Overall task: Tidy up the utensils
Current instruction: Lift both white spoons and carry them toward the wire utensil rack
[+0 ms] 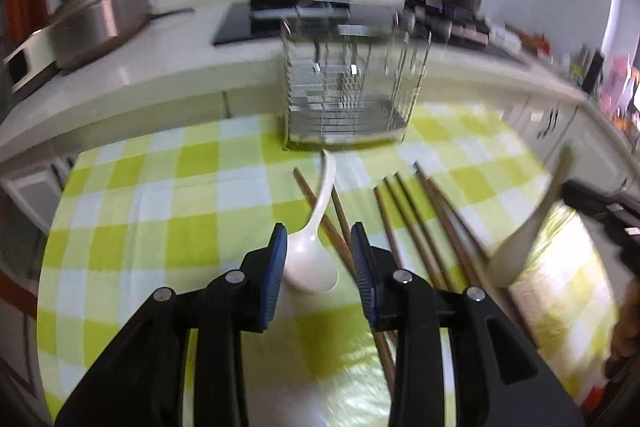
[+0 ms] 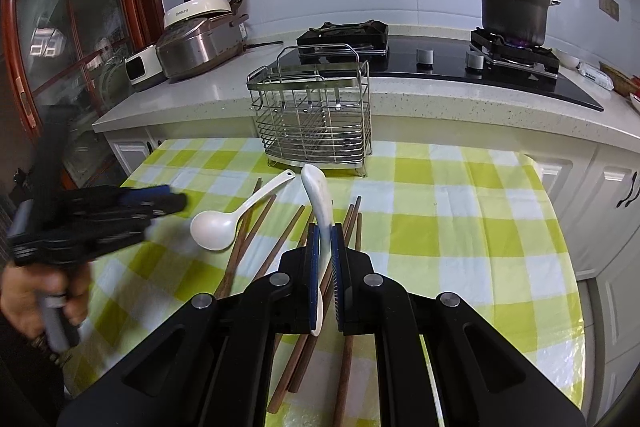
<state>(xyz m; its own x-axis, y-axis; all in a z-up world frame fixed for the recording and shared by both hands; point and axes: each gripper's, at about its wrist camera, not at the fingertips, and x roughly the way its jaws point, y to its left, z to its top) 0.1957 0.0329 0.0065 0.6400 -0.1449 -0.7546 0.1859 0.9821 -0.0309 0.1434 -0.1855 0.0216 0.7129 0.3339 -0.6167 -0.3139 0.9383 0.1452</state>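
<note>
A white ceramic spoon (image 1: 312,259) lies on the green checked tablecloth (image 1: 160,227), bowl toward me, between the open fingers of my left gripper (image 1: 319,247). It also shows in the right wrist view (image 2: 224,219). My right gripper (image 2: 325,247) is shut on a second white spoon (image 2: 318,199), held up above the cloth; it shows in the left wrist view (image 1: 532,227). Several brown wooden chopsticks (image 1: 424,227) lie loose on the cloth, also in the right wrist view (image 2: 260,239). A wire utensil rack (image 2: 316,111) stands at the table's far edge, also in the left wrist view (image 1: 352,91).
Behind the table runs a white counter (image 2: 440,99) with a rice cooker (image 2: 196,39), a gas hob (image 2: 400,59) and a dark pot (image 2: 512,7) over a lit burner. White cabinets (image 2: 612,207) stand to the right. My left gripper shows blurred at the left (image 2: 100,219).
</note>
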